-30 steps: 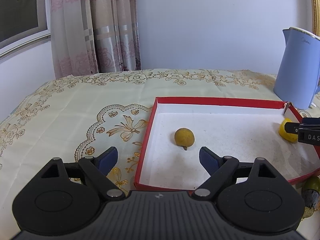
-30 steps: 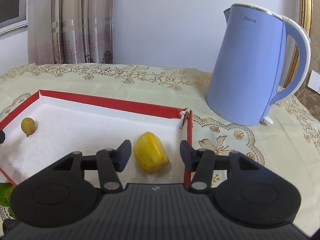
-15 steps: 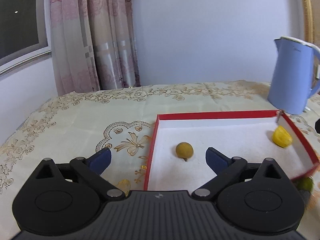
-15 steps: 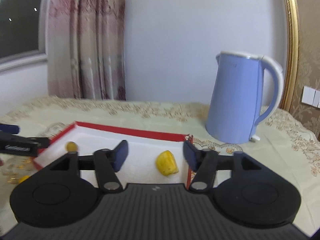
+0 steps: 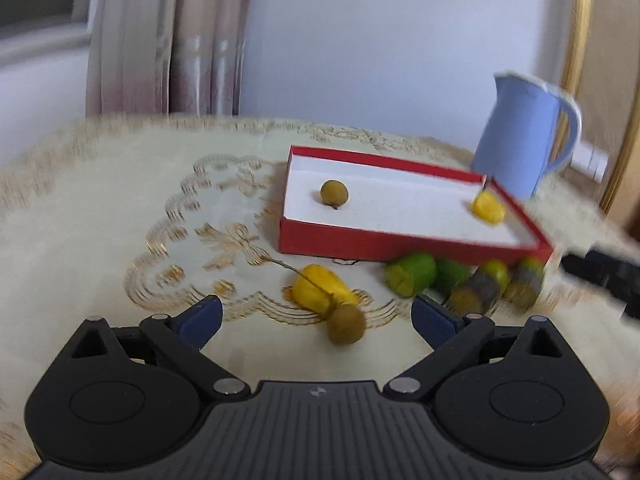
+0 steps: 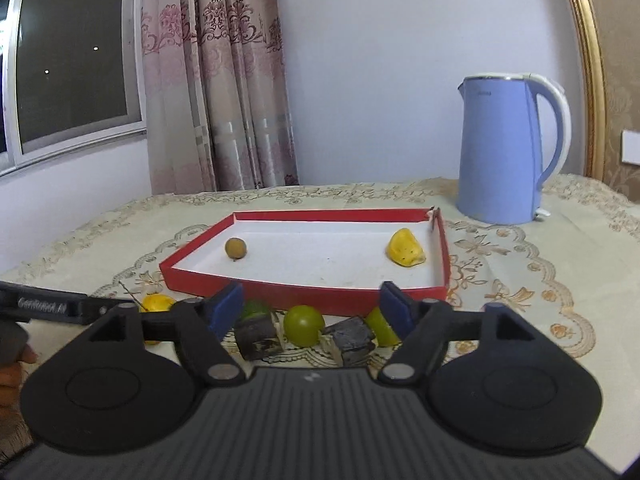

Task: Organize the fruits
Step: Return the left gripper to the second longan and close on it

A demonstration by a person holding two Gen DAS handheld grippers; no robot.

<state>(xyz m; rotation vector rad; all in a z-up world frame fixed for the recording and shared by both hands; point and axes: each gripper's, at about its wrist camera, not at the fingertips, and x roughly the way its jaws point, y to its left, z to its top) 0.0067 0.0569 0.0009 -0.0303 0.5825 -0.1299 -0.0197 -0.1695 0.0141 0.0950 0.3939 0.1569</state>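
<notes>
Both grippers are back off the tray (image 6: pixel 304 294) now, hovering over the near edge of the table. The cloth (image 6: pixel 516 276) is cream with gold floral embroidery and scalloped medallions, draped right across the surface. Behind it, a plain pale wall (image 6: pixel 380 80), a pink patterned curtain (image 6: pixel 224 92) at the back left, and a dark window (image 6: pixel 76 60) beside it. A gold frame (image 6: pixel 588 64) runs up the right side, and a blue kettle (image 6: pixel 504 152) stands on the cloth just past the tray's far right corner.

The tray is red-walled with a white floor. Inside, a small brown fruit (image 6: pixel 235 247) sits toward the left and a yellow piece (image 6: pixel 405 253) lies by the right wall, well apart.

Outside, along the tray's near wall, a row of pieces: a green fruit (image 6: pixel 304 325) in the middle, dark chunks (image 6: pixel 352 340) on either side, more green bits among them. Further left on the cloth, another yellow piece (image 5: pixel 320 290) with a brown fruit (image 5: pixel 346 324) touching it and a thin stem across them.

Left gripper (image 5: pixel 316 318) is spread wide, nothing held; the yellow piece and brown fruit lie just ahead, between its fingers' line. That view is blurred. Right gripper (image 6: pixel 310 306) has just been opening, its jaws parted and holding nothing, the green fruit and dark chunks showing beyond the gap.
</notes>
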